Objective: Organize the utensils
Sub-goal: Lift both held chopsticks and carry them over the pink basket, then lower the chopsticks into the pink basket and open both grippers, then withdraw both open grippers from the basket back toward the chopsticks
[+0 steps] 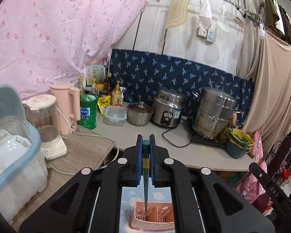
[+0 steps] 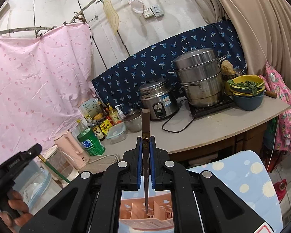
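Green chopstick [image 1: 146, 159] pinched in our left jaws, brown chopstick [image 2: 145, 136] in the right, tips down to drop into the pink holder [image 1: 155, 218].

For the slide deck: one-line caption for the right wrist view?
Right claw shut on a brown chopstick, tip down over the pink utensil caddy.

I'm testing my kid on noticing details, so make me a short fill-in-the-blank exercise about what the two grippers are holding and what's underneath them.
1. The left gripper is shut on a chopstick coloured ____.
2. The right gripper is shut on a chopstick coloured ____.
3. Below both chopstick tips sits a slotted utensil holder coloured ____.
4. The holder rests on a cloth printed blue with pale ____.

Missing words: green; brown; pink; dots
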`<state>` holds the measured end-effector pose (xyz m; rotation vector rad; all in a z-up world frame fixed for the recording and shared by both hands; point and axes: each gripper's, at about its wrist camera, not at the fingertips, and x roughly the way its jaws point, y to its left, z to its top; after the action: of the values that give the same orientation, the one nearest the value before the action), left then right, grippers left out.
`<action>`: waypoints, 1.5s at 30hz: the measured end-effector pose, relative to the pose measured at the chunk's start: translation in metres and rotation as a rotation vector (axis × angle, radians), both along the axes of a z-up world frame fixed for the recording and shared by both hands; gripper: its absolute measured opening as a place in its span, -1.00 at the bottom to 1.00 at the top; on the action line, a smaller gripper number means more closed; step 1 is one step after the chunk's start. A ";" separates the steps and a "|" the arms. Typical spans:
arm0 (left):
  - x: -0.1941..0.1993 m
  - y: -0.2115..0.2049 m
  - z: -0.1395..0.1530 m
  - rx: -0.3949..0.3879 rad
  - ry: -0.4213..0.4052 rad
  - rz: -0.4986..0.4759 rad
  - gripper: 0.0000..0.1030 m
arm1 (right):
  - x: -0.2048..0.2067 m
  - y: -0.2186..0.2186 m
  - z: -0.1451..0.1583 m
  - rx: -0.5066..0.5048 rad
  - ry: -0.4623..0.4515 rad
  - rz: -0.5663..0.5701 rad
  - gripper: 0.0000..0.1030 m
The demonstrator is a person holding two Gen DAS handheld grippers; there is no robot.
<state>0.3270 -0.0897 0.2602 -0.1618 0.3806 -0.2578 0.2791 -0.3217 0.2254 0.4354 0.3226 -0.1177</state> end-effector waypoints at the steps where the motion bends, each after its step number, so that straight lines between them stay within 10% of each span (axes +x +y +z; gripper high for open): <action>1: 0.004 -0.001 -0.007 0.002 0.014 -0.003 -0.87 | 0.005 0.002 -0.007 -0.003 0.014 0.007 -0.87; 16: 0.029 0.001 -0.088 0.034 0.169 -0.003 -0.85 | 0.034 0.022 -0.081 -0.019 0.156 0.044 -0.76; 20: 0.027 0.005 -0.097 0.023 0.186 0.000 -0.33 | 0.028 0.025 -0.080 -0.026 0.150 0.041 -0.53; 29: -0.001 0.016 -0.102 0.032 0.188 -0.004 0.03 | -0.007 0.035 -0.076 -0.028 0.132 0.057 -0.37; 45: -0.079 0.027 -0.119 0.119 0.209 -0.007 0.11 | -0.101 0.063 -0.095 -0.010 0.157 0.099 -0.30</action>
<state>0.2477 -0.0631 0.1408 -0.0700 0.6024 -0.2248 0.1780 -0.2586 0.1303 0.4002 0.4974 -0.0570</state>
